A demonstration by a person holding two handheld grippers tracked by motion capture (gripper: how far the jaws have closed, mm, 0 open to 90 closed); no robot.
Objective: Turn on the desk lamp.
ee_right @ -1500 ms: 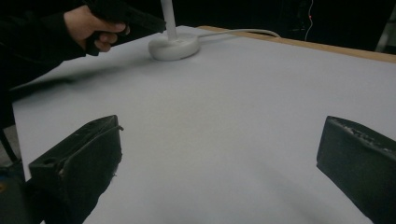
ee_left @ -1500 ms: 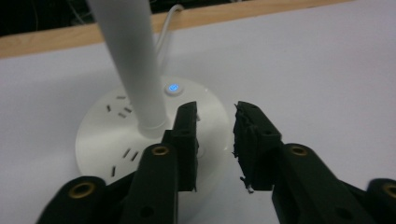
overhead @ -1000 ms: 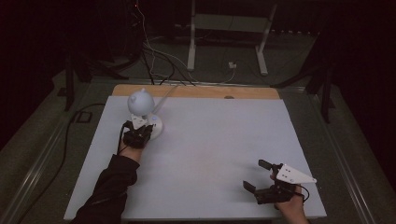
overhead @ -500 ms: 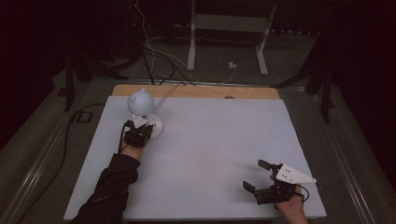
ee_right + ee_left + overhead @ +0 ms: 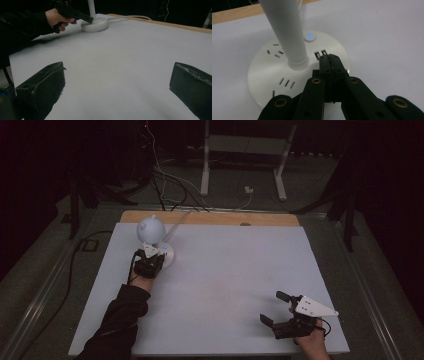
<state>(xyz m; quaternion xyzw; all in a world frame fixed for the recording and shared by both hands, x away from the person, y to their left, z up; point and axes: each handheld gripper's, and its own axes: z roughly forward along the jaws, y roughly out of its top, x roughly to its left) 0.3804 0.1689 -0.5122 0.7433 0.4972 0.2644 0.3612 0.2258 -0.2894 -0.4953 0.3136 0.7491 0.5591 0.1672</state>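
Observation:
A white desk lamp stands at the table's far left, with a rounded head (image 5: 151,228) and a round base (image 5: 169,256). In the left gripper view the base (image 5: 267,72) carries socket slots, two USB ports (image 5: 320,53) and a small button glowing blue (image 5: 309,37) beside the stem (image 5: 287,30). My left gripper (image 5: 329,58) is shut with nothing in it, its tips over the base just short of the USB ports; from above it (image 5: 154,256) sits at the base's near side. My right gripper (image 5: 274,308) rests open near the front right, jaws wide apart (image 5: 118,75).
The white table top (image 5: 230,270) has a wooden strip (image 5: 210,217) along its far edge. The lamp's white cable (image 5: 177,220) runs off the back. Dark cables and a metal stand (image 5: 245,150) lie on the floor behind.

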